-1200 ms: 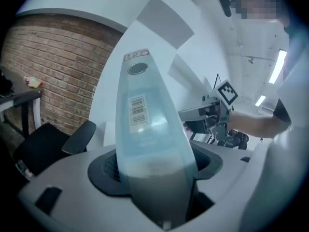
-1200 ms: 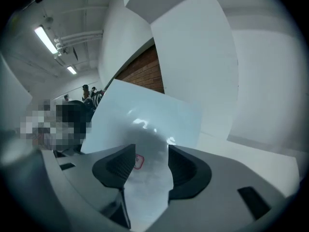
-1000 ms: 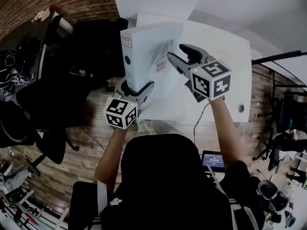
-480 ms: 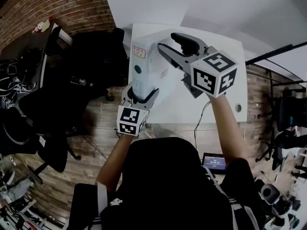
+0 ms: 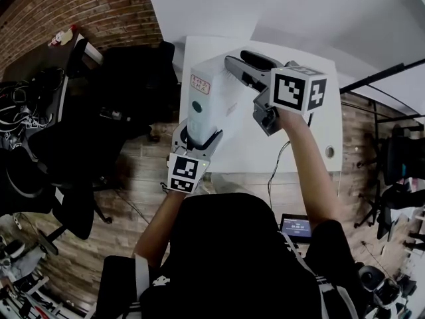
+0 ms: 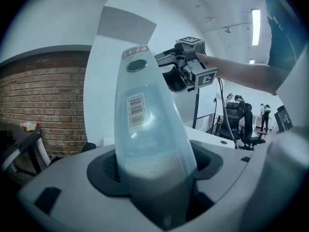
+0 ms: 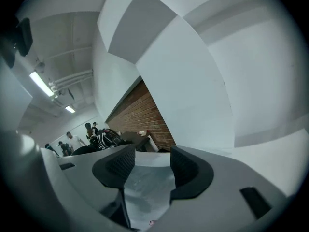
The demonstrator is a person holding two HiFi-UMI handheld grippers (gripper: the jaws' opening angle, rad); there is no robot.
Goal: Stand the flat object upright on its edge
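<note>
Flat thing: the white binder (image 5: 207, 105) stands nearly upright over the left part of the table (image 5: 312, 135). Its narrow spine faces me in the head view. I cannot tell whether its lower edge touches the table.

Spine marks: a red-printed label (image 5: 200, 84) sits at the top end, with a round hole (image 5: 194, 105) just below it. A barcode (image 6: 136, 110) lies further down, seen from the left gripper view.

Lower grip: my left gripper (image 5: 197, 137) is clamped on the near, lower end of the spine, one jaw on each cover. In its own view the spine fills the gap between the jaws.

Upper grip: my right gripper (image 5: 238, 60) straddles the binder's upper far edge and is closed on it. In its own view the pale binder surface (image 7: 147, 190) fills the space between the two dark pads (image 7: 118, 163).

Between the two: from the left gripper view, the right gripper (image 6: 174, 76) sits just beside the top of the spine, on its right. The two grippers hold opposite ends of the binder, well apart.

Surroundings: a brick wall (image 5: 99, 5) runs along the upper left, and a black chair (image 5: 136, 72) stands on the wooden floor left of the table.
</note>
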